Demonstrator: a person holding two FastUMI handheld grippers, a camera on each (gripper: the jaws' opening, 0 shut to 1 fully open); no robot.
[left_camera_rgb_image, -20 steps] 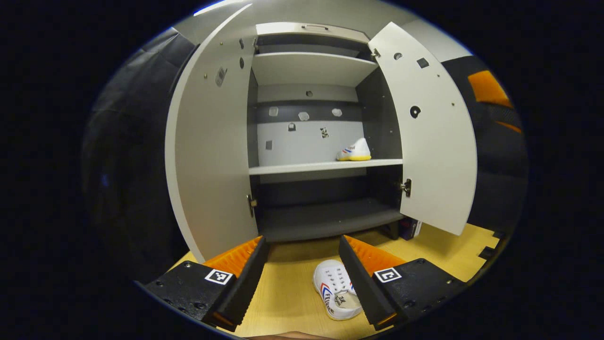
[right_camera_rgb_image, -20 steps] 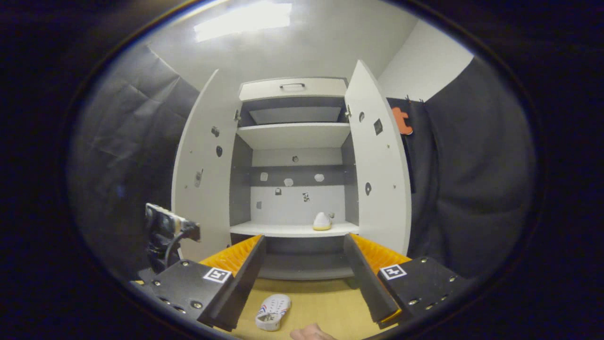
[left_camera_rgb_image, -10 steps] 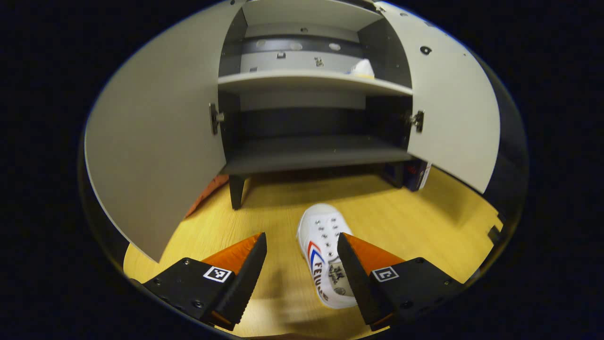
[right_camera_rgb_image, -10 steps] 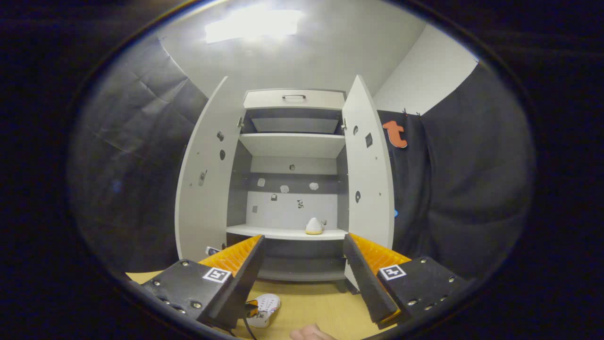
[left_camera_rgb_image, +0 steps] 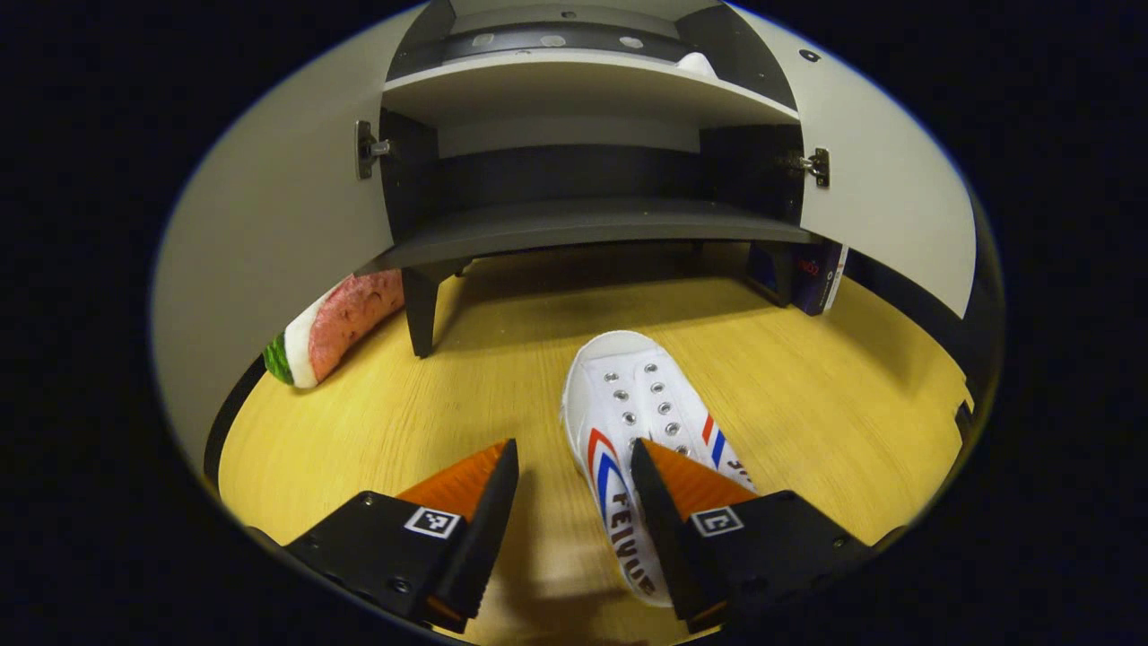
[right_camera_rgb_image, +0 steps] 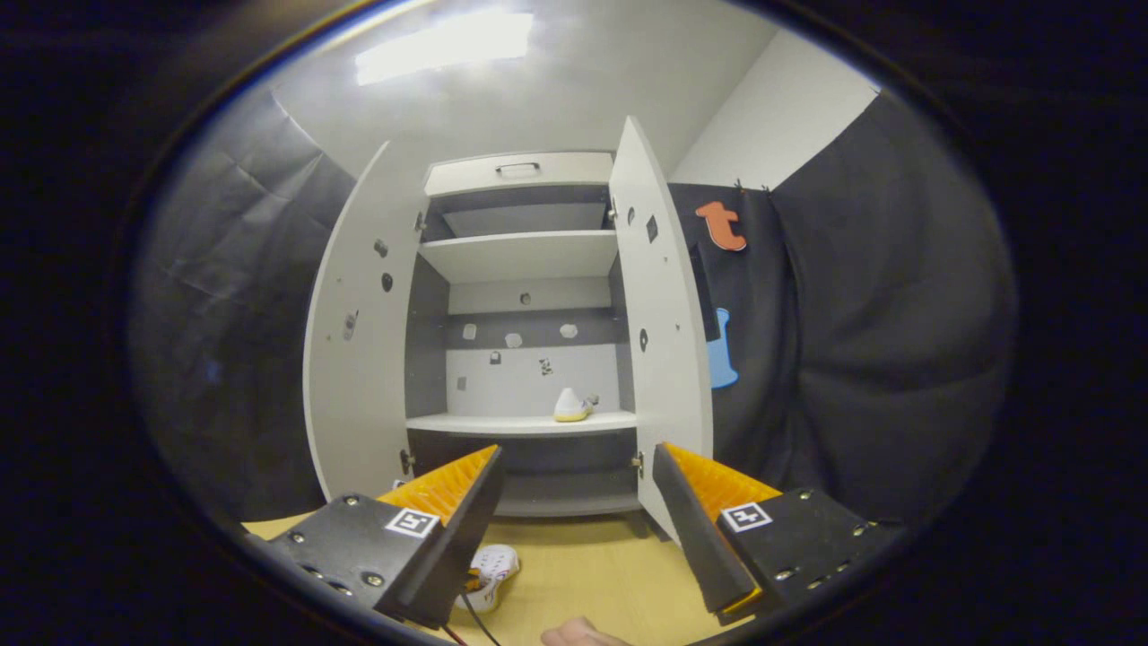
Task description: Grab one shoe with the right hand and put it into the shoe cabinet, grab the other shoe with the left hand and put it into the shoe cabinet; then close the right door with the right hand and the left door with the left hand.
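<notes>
The shoe cabinet [right_camera_rgb_image: 520, 341] stands with both doors swung wide, the left door [right_camera_rgb_image: 354, 359] and the right door [right_camera_rgb_image: 659, 341] flanking its shelves, and one white sneaker [right_camera_rgb_image: 571, 405] already sits on the middle shelf [right_camera_rgb_image: 484, 423], toward the right side. The other white sneaker [left_camera_rgb_image: 641, 422] lies on the wooden floor [left_camera_rgb_image: 448, 404] in front of the cabinet, toe pointing at the cabinet and heel toward the camera, so its long axis runs nearly along the left gripper's own line. The left gripper [left_camera_rgb_image: 571, 502] hangs low over it, released with a wide gap, but offset: the sneaker's heel end lies under the right-hand finger [left_camera_rgb_image: 668, 489] rather than in the gap, so the coming grasp probably calls for a small shift toward that side before the fingers straddle it. The right gripper [right_camera_rgb_image: 578, 502] is held back and high, released and empty, facing the cabinet, much farther from the sneaker than the left
</notes>
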